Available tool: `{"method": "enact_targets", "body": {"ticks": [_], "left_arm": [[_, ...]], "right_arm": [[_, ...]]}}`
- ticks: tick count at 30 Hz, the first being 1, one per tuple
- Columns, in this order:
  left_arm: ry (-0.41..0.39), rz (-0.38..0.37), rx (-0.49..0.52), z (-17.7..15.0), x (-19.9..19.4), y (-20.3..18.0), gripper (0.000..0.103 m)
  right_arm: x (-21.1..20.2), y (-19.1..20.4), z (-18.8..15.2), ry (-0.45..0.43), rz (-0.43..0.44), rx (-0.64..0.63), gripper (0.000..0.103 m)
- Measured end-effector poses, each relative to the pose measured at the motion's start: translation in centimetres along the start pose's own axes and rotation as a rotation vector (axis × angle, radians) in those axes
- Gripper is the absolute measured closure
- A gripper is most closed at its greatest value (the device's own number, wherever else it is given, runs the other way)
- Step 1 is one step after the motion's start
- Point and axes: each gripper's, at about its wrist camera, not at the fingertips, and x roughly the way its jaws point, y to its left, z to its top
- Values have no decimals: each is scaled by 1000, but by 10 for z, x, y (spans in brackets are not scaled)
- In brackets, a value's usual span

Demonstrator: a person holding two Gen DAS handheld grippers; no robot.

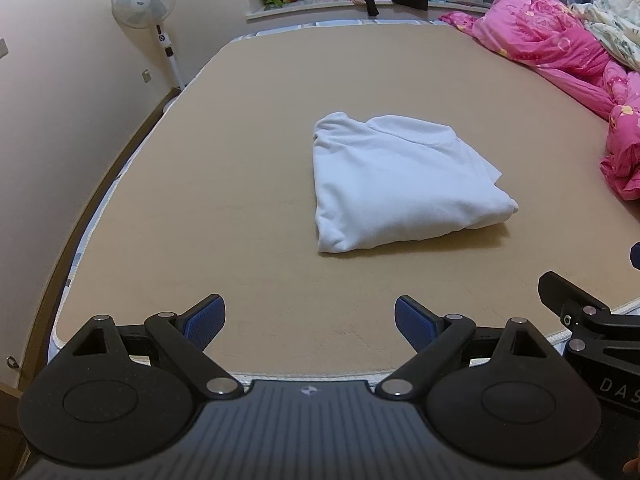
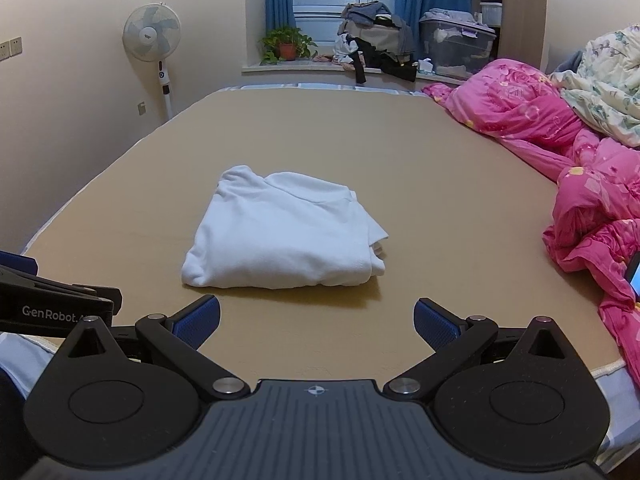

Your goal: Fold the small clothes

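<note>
White garment [image 2: 286, 232] lies folded into a compact bundle on the tan bed [image 2: 460, 184], straight ahead of both claws and touching neither. The right claw [image 2: 316, 322] looks nearer to it; from the left claw [image 1: 309, 322] it sits ahead and slightly right. Both claws gape wide, holding nothing. Its long axis runs roughly away from the claws, collar end far.

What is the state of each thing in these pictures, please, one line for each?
white garment: folded into a compact bundle, lying flat on the bed, touched by neither gripper.
left gripper: open, empty, short of the garment.
right gripper: open, empty, short of the garment.
pink quilt: crumpled along the bed's right side.
fan: upright by the wall; running or not, cannot tell.
</note>
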Motion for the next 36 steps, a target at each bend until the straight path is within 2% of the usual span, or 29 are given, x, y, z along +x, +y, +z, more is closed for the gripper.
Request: {"method": "enact_targets", "body": {"ticks": [36], "left_arm": [[8, 21, 6, 0, 3, 0, 9]], "right_arm": [[3, 19, 3, 9, 28, -16, 1]]}}
